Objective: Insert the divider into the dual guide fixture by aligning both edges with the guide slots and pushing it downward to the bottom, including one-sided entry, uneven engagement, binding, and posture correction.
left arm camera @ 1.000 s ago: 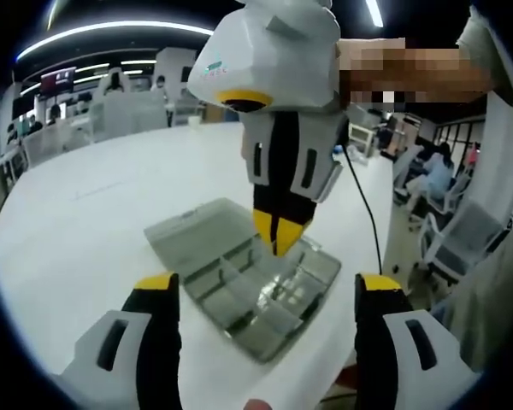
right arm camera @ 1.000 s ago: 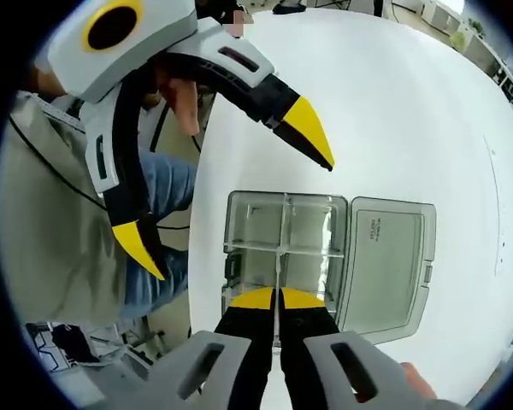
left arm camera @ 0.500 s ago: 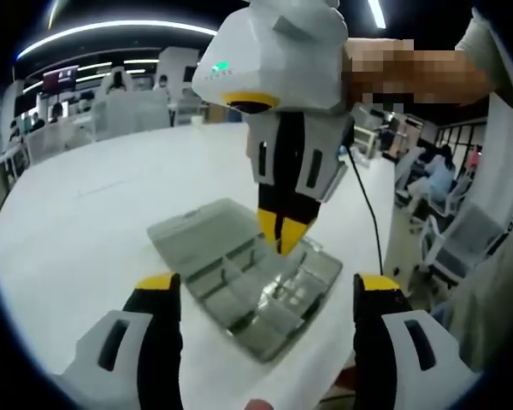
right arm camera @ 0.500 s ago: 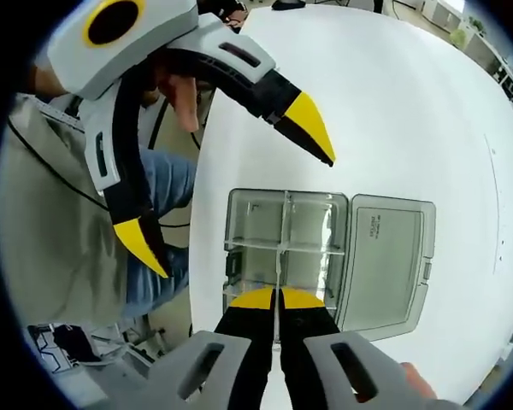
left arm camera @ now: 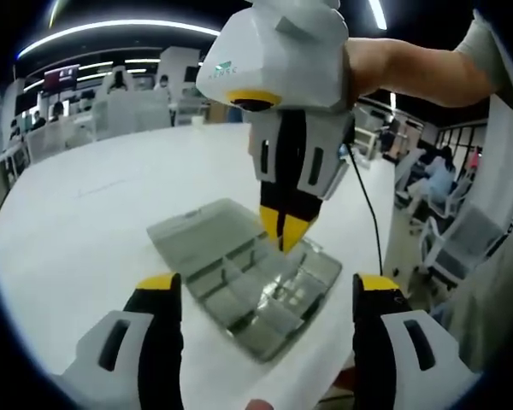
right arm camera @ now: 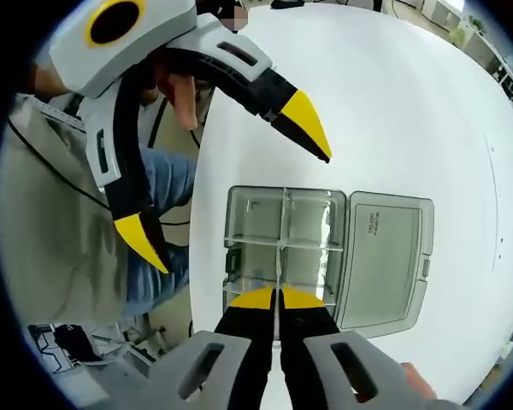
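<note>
Two tools, right tool (right arm camera: 276, 295) pinching divider (right arm camera: 278, 265)

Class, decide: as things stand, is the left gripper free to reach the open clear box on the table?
Probably yes. The left gripper is open with bare table before it, though the right gripper already stands shut over the box.

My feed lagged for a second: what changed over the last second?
Hardly anything. The right gripper stays shut on the thin clear plastic divider over the clear compartment box and shifted only slightly. The left gripper stays open beside it; the box's lid lies open on the white table.
</note>
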